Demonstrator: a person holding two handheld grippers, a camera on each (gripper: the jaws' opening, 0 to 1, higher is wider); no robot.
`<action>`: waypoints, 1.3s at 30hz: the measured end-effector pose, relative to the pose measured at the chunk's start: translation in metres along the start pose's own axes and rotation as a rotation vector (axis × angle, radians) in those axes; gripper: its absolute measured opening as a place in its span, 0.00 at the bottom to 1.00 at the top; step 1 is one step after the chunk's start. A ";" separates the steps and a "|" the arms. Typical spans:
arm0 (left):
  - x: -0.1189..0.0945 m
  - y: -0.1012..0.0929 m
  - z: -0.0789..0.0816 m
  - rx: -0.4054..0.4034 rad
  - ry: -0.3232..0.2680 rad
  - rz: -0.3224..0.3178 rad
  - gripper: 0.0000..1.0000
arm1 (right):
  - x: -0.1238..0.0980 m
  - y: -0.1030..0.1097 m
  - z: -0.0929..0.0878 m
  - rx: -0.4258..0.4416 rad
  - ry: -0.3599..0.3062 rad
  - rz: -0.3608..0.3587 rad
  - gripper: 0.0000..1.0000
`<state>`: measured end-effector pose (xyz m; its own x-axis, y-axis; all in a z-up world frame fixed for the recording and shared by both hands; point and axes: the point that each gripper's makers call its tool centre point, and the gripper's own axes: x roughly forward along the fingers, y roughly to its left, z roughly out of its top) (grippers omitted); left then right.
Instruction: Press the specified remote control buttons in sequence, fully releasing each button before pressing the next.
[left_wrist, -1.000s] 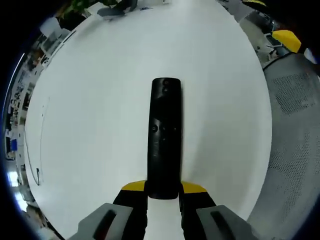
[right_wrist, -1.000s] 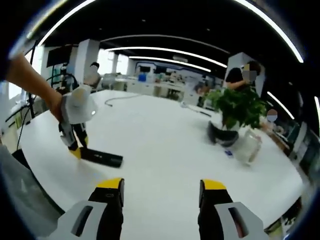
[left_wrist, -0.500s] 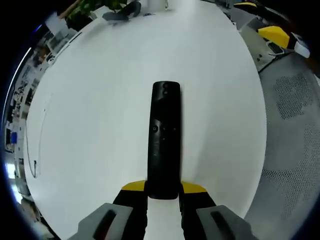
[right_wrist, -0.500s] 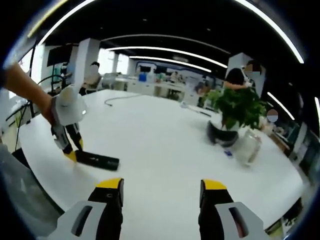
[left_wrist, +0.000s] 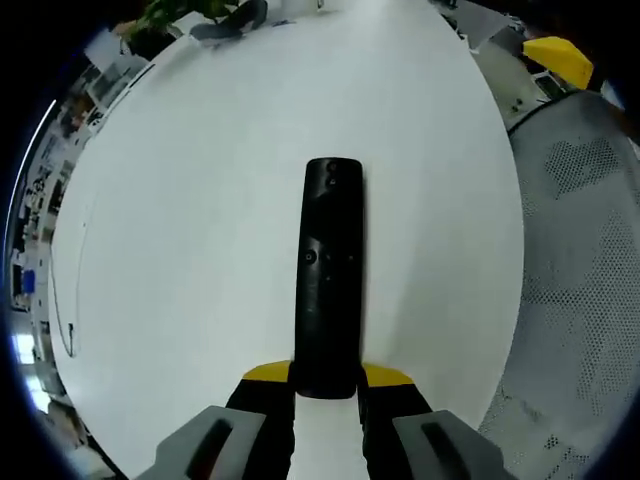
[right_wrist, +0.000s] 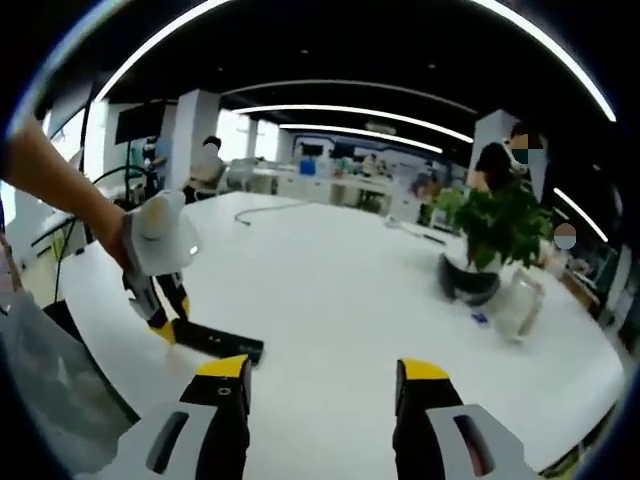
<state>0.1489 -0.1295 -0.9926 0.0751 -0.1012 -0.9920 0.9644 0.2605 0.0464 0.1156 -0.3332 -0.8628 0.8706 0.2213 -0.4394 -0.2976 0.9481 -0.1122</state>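
Observation:
A long black remote control (left_wrist: 328, 275) with small round buttons near its middle lies lengthwise over the white table (left_wrist: 200, 200). My left gripper (left_wrist: 326, 378) is shut on the remote's near end, yellow-tipped jaws on either side. In the right gripper view the same remote (right_wrist: 218, 341) sticks out to the right from the left gripper (right_wrist: 160, 312), which a person's hand holds near the table's left edge. My right gripper (right_wrist: 325, 380) is open with nothing between its yellow-tipped jaws, and hangs above the table to the right of the remote.
A potted green plant (right_wrist: 495, 235) in a dark pot and a clear jar (right_wrist: 518, 305) stand at the table's far right. A dark cable (right_wrist: 265, 208) lies at the far side. A grey mesh chair (left_wrist: 580, 290) sits beside the table's edge. People stand in the background.
Both views have shifted a little with the hands. In the right gripper view the left gripper and remote now sit slightly lower and nearer. The grip on the remote is unchanged.

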 end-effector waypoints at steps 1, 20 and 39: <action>-0.001 -0.002 0.000 0.003 -0.001 0.000 0.23 | 0.000 0.000 0.000 0.005 -0.001 0.000 0.55; -0.007 -0.030 -0.003 0.002 -0.042 -0.004 0.23 | -0.002 -0.009 0.001 0.025 0.007 -0.035 0.46; -0.009 -0.067 -0.009 0.033 -0.040 -0.016 0.23 | -0.004 -0.022 -0.010 0.046 0.051 -0.081 0.23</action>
<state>0.0817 -0.1376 -0.9881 0.0694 -0.1438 -0.9872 0.9733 0.2269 0.0353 0.1150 -0.3577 -0.8675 0.8699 0.1326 -0.4751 -0.2074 0.9722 -0.1084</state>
